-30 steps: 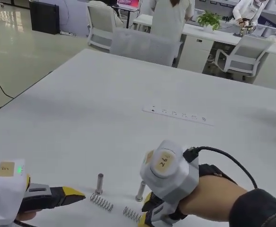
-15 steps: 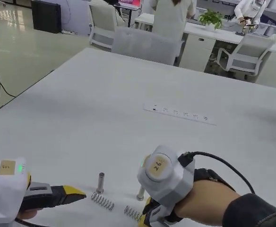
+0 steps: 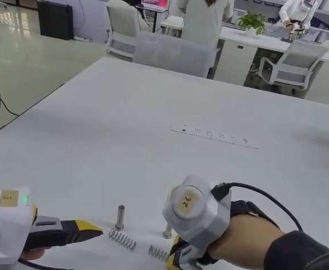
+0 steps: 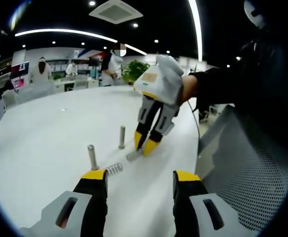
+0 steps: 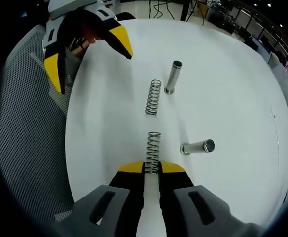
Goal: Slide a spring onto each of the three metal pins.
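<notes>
While right gripper (image 5: 152, 167) nips one end of the near spring (image 5: 153, 143), left gripper (image 4: 139, 174) hangs wide open, empty, at left.

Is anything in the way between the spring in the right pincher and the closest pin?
Nothing visible. The right gripper pinches one end of the spring, and just bare table lies between it and the nearest pin. The other spring lies farther ahead, off that path.

bright even light from ceiling strips (image 4: 60, 31); fisheye-warped edges
</notes>
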Demonstrator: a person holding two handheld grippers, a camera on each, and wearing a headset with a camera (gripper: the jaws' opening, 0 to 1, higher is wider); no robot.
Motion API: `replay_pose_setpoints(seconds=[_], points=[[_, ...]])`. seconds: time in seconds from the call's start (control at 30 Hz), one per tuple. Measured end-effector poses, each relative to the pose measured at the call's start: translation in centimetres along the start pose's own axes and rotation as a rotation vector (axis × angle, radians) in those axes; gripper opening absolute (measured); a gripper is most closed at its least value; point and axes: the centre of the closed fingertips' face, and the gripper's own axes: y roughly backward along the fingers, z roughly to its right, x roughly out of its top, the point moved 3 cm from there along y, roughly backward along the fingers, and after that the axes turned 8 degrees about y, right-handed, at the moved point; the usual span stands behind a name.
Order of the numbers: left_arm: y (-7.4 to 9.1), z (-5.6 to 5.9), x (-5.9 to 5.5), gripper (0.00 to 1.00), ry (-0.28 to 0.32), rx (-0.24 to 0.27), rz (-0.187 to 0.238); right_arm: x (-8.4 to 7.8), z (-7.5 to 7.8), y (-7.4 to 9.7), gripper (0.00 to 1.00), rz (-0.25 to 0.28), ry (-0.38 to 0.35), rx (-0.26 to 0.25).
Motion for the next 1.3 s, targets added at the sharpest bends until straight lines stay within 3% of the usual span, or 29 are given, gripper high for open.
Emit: replay_pose_setpoints(seconds=[0.27,0.67,0.8,1.3], points=[[-0.1,-0.1,0.3,0.47,-0.016,-0.009,-0.007,0.8,-0.3,1.3,0.07,0.038,0.001,0.016],[-0.5,-0.2,1.9,0.43,-0.051,-0.032,-0.001,3.0,-0.9,4.0,0.07,0.101,0.024,0.028],[-0.6,-0.1,2.2,0.41,-0.060,-0.038,0.005,4.1,-1.2,4.6,0.07,0.133,0.049,0.036],[-0.6,0.7,2.7,0.27,-0.066,-0.082,0.051,6.1,-2.8,5.2,0.07,0.168,0.183,0.069]])
